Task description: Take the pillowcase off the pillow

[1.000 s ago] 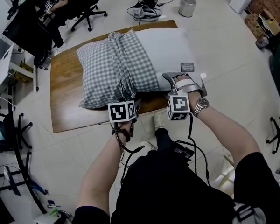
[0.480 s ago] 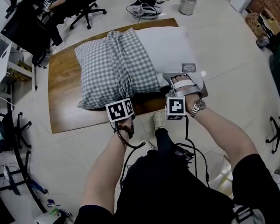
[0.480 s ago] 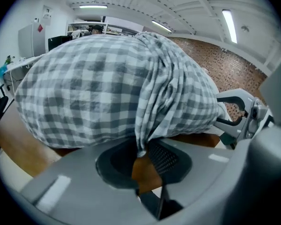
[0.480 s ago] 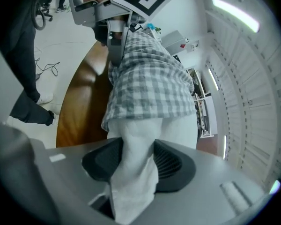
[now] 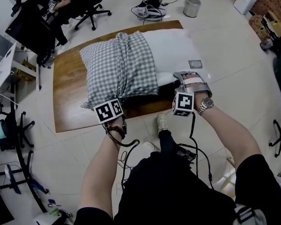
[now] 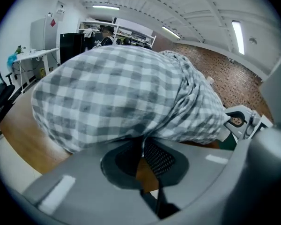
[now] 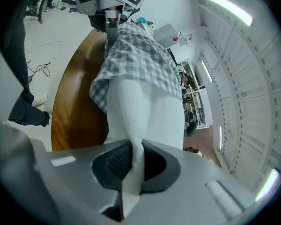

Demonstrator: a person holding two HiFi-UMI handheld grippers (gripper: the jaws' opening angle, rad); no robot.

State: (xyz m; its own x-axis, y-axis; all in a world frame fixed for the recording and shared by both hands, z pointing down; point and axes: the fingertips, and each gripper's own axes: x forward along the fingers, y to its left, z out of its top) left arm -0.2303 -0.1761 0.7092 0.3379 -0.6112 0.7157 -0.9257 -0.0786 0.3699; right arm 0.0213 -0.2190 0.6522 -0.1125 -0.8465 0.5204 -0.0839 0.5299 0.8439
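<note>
Left gripper (image 6: 143,146) jaws just closed, pinched on the near corner of the checked pillowcase (image 6: 122,93). Right gripper (image 7: 133,163) just closed too, clamped on a fold of the bare white pillow (image 7: 143,111). Case is bunched over the pillow's left half, on the wooden tabletop (image 5: 65,107). Looks like grips set, strip not started. Next: left pulls the case off sideways, right anchors the pillow.

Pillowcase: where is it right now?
Head view, left of centre: the checked pillowcase is bunched over the left half of the white pillow on the wooden table, its near corner pinched by the left tongs, just closed.
</note>
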